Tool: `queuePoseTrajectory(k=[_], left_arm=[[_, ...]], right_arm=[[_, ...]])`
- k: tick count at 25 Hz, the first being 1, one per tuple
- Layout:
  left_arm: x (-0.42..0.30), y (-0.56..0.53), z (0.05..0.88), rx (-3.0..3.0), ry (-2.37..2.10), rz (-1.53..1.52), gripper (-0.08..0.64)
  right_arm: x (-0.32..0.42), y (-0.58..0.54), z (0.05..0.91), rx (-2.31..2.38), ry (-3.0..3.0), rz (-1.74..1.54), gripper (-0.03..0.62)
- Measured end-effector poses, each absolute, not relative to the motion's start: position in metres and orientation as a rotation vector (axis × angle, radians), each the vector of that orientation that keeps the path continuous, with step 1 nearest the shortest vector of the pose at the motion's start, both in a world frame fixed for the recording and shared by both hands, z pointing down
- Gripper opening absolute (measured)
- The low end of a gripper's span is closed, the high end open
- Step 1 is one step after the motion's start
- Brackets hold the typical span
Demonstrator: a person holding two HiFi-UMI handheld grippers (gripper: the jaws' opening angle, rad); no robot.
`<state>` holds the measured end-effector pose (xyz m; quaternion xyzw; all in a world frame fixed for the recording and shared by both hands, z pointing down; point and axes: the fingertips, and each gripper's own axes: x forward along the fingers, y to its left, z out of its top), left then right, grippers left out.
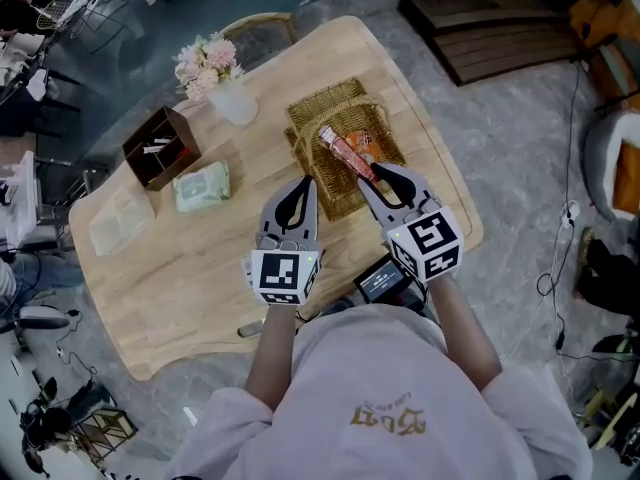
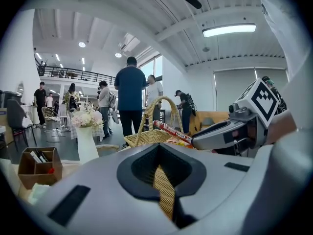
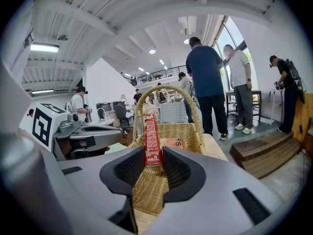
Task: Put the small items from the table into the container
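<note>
Red snack packet (image 1: 348, 154) is clamped by its near end in the right gripper (image 1: 372, 178). Its long axis points straight out past the jaws, up-left over the wicker basket (image 1: 335, 103), and the handle (image 3: 166, 89) arches right across its path. An orange packet (image 1: 366, 140) is already inside. The left gripper (image 1: 298, 186) is at the mat's edge with its jaws pulled together. A flower vase (image 1: 228, 96), brown box (image 1: 160, 148) and green pack (image 1: 203, 186) sit off left on the wooden table (image 1: 200, 268).

A long red printed snack packet (image 1: 346, 154) slants over the handled woven wicker basket (image 1: 320, 108), tip toward 11 o'clock; an orange packet (image 1: 366, 144) lies inside at the red one's 3 o'clock.
</note>
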<state>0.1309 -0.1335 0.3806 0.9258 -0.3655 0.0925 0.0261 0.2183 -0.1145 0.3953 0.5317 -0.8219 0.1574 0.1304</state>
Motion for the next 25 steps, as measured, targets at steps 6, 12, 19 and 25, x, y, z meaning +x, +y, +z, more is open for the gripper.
queuePoseTrajectory(k=[6,12,19,25], left_arm=[[0.128,-0.142,0.382,2.845,-1.155,0.287,-0.005],[0.125,-0.149,0.384,2.831,-1.167,0.281,-0.005],[0.124,-0.147,0.381,2.836,-1.16,0.272,-0.005],[0.117,-0.145,0.376,2.84,-1.161,0.253,-0.005]], right_arm=[[0.216,-0.127,0.409,1.502,-2.305,0.452,0.124],[0.214,-0.13,0.409,1.514,-2.286,0.442,0.126],[0.217,-0.129,0.406,1.556,-2.277,0.447,0.163],[0.221,-0.126,0.395,1.638,-2.25,0.414,0.163]])
